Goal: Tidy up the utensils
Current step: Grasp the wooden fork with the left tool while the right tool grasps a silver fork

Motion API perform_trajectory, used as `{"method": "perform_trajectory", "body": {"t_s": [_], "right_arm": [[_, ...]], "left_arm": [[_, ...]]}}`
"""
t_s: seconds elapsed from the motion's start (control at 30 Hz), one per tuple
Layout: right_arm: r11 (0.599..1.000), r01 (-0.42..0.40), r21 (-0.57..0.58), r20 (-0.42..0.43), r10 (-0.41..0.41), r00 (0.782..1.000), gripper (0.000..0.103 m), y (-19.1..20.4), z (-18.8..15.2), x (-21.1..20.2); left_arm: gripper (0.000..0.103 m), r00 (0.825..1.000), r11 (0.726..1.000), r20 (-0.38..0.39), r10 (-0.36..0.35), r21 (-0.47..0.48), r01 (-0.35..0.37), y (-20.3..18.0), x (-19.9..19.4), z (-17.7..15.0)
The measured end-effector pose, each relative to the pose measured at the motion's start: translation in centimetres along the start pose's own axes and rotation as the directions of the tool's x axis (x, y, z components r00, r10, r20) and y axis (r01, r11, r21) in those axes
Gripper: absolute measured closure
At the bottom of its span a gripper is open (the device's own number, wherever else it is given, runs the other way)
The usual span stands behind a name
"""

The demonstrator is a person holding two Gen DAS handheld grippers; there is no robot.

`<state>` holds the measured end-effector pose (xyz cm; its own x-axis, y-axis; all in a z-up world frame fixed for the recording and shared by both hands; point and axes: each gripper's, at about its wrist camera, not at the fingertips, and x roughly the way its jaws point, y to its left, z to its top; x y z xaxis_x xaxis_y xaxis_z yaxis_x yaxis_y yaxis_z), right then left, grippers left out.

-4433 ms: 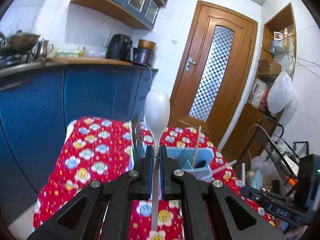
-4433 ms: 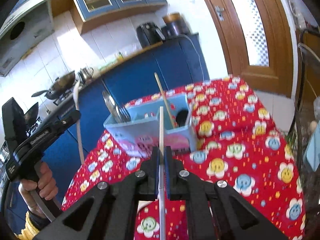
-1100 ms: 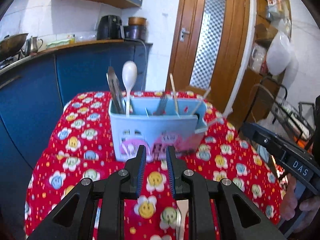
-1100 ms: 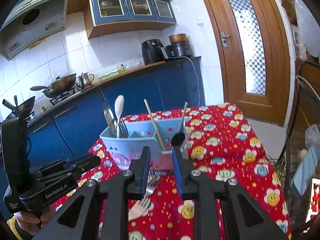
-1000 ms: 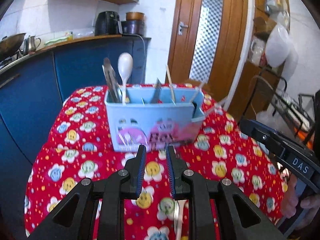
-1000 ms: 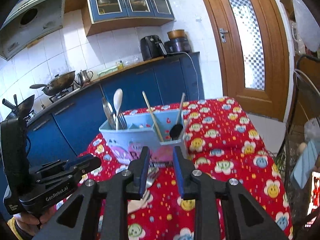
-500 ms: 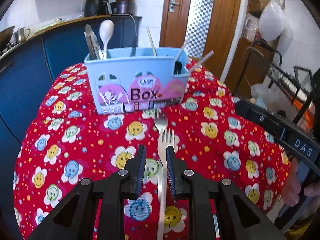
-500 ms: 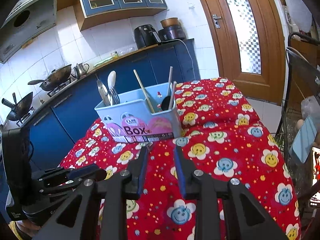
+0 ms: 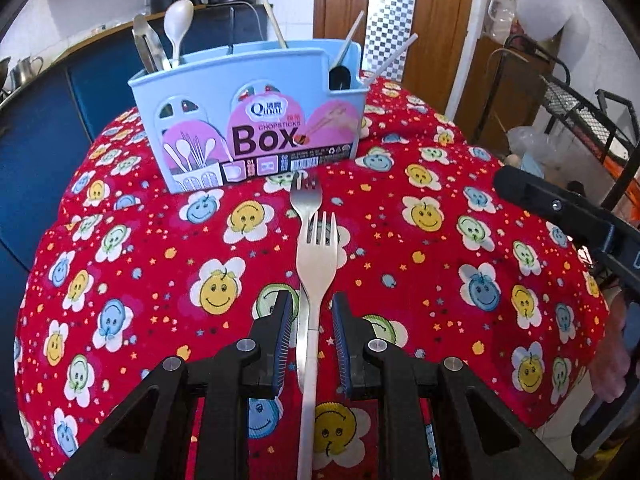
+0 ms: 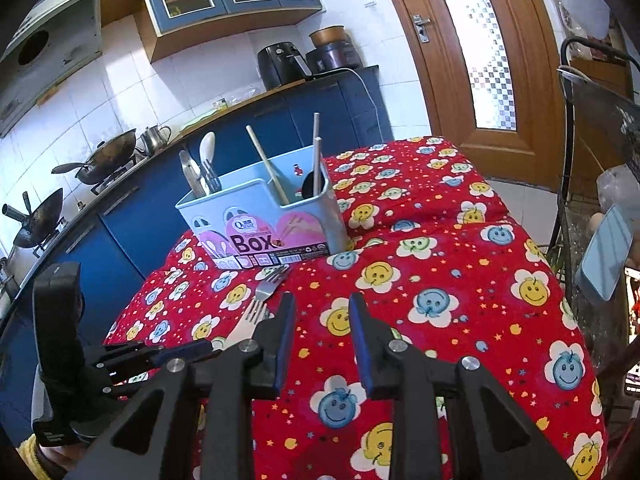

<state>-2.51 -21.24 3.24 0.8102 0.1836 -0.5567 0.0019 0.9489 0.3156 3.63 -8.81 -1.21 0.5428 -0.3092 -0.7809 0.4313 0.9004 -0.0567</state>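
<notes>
Forks lie on the desk just in front of the utensil box (image 9: 248,116): the white fork (image 9: 316,280) overlaps the steel fork (image 9: 306,196), handles running straight back between the left claw's (image 9: 311,344) parted fingers; the right claw (image 10: 322,336), open and empty, hovers beside, with bare cloth around

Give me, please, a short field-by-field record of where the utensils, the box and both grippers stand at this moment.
holder: light blue chopsticks box, upright on the red smiley tablecloth
in holder: white spoon, metal tongs, chopsticks
on cloth: white fork lying over metal fork, tines toward the box
left gripper: open, straddling the white fork's handle
right gripper: open, holding nothing, above the cloth
</notes>
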Motion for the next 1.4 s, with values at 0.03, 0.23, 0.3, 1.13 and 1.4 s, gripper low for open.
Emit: {"method": "perform_trajectory", "body": {"t_s": [0.03, 0.23, 0.3, 1.13, 1.4], "right_arm": [[1.0, -0.001, 0.004, -0.002, 0.001, 1.0, 0.073, -0.2, 0.0, 0.1], [1.0, -0.006, 0.019, -0.003, 0.006, 1.0, 0.073, -0.7, -0.2, 0.2], [1.0, -0.005, 0.022, -0.003, 0.005, 1.0, 0.073, -0.9, -0.2, 0.3], [0.999, -0.027, -0.021, -0.156, 0.024, 0.987, 0.073, 2.6, 0.6, 4.6], [0.998, -0.027, -0.052, -0.213, 0.015, 0.977, 0.073, 4.5, 1.1, 6.7]], "left_arm": [[0.084, 1.0, 1.0, -0.003, -0.001, 0.001, 0.001, -0.1, 0.2, 0.0], [0.096, 1.0, 1.0, -0.012, 0.007, 0.005, -0.007, -0.2, 0.6, 0.0], [0.096, 1.0, 1.0, -0.009, -0.001, -0.002, 0.001, 0.0, 0.5, 0.0], [0.097, 1.0, 0.958, 0.009, 0.019, -0.285, -0.016, 9.5, 0.0, -0.1], [0.095, 0.998, 0.96, -0.049, -0.025, -0.279, 0.011, 10.4, 1.1, 0.3]]}}
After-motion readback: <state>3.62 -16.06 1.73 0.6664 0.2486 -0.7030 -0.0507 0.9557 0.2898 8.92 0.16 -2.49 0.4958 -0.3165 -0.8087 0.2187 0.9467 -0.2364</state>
